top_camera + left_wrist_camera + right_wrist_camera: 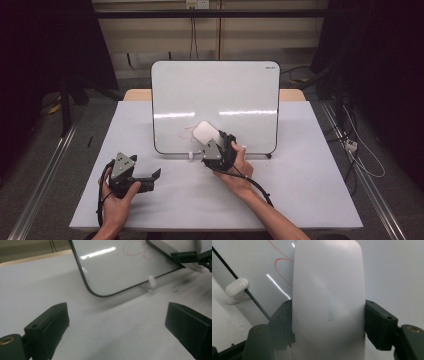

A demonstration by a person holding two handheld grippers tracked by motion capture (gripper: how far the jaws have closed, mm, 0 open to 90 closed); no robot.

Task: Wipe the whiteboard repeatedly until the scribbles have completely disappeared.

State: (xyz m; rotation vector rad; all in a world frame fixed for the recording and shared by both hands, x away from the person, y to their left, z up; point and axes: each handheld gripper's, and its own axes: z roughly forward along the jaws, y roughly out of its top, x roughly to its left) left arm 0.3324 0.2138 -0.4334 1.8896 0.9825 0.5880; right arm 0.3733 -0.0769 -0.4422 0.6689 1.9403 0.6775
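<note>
Right gripper [212, 142] clamps the white eraser [205, 132] against the whiteboard [215, 90] by red scribbles [186, 133], near its lower edge. Left gripper [150, 179] released, jaws apart over bare table [300, 165], near left.

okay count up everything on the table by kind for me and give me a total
Whiteboard: 1
White eraser, held in the right claw: 1
White board feet: 1 clearly seen
Claws, with the left claw open over the table: 2
Total: 5
</note>
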